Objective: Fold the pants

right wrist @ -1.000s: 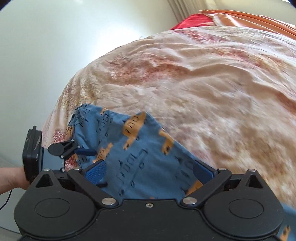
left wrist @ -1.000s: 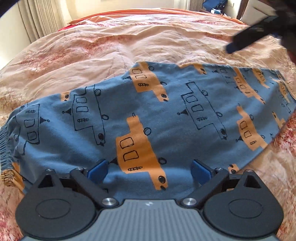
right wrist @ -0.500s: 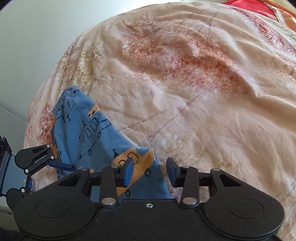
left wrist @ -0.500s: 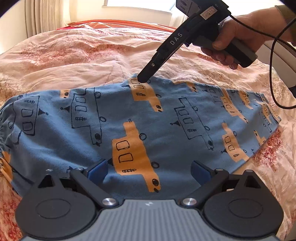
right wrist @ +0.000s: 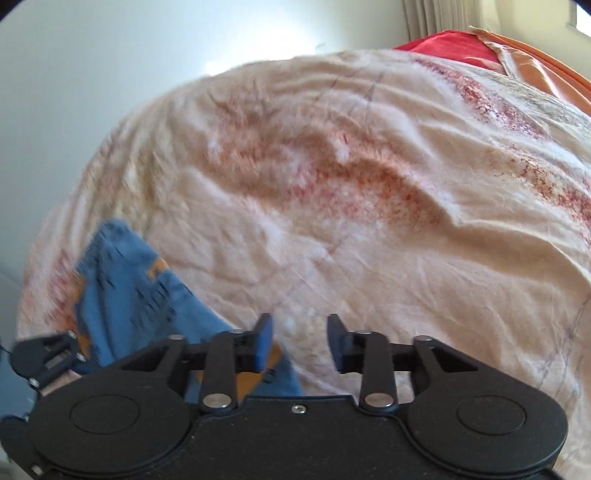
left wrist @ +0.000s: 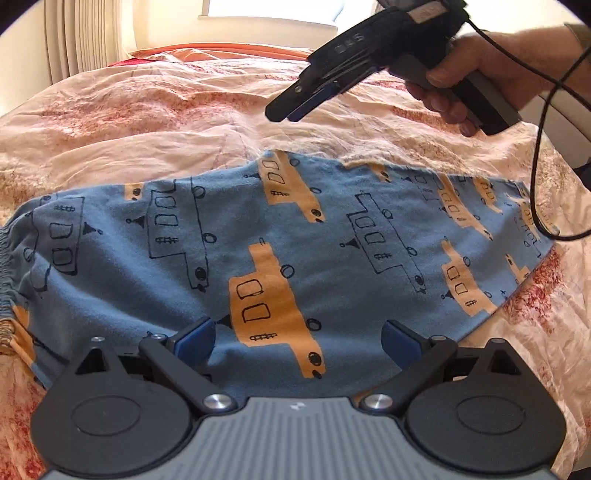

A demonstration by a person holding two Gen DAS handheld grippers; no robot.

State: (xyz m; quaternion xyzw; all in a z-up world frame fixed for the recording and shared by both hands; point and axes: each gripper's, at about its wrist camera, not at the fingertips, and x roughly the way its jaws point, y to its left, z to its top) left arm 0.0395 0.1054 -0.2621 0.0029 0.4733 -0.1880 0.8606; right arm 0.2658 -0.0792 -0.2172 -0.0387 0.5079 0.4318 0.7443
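Observation:
Blue pants (left wrist: 280, 240) printed with orange vehicles lie flat across the bed, waistband at the left and leg ends at the right. My left gripper (left wrist: 297, 332) stands wide open over their near edge, fabric below it, pads apart from each other. A hand holds my right gripper (left wrist: 284, 112) above the blanket, just beyond the pants' far edge and clear of the cloth. In the right wrist view the right gripper (right wrist: 300, 325) has its jaws opening, with only blanket seen between them. The pants (right wrist: 122, 280) lie to its left there.
A peach blanket with red blotches (left wrist: 147, 122) covers the bed. An orange sheet (left wrist: 221, 50) lies at the head, with curtains (left wrist: 81, 33) behind. The right gripper's black cable (left wrist: 535, 177) hangs over the leg ends. A white wall (right wrist: 110, 74) borders the bed.
The right gripper swung in to the pants' far edge and narrowed there half a second ago. It has since lifted off the cloth with its jaws wider. The left gripper stayed put.

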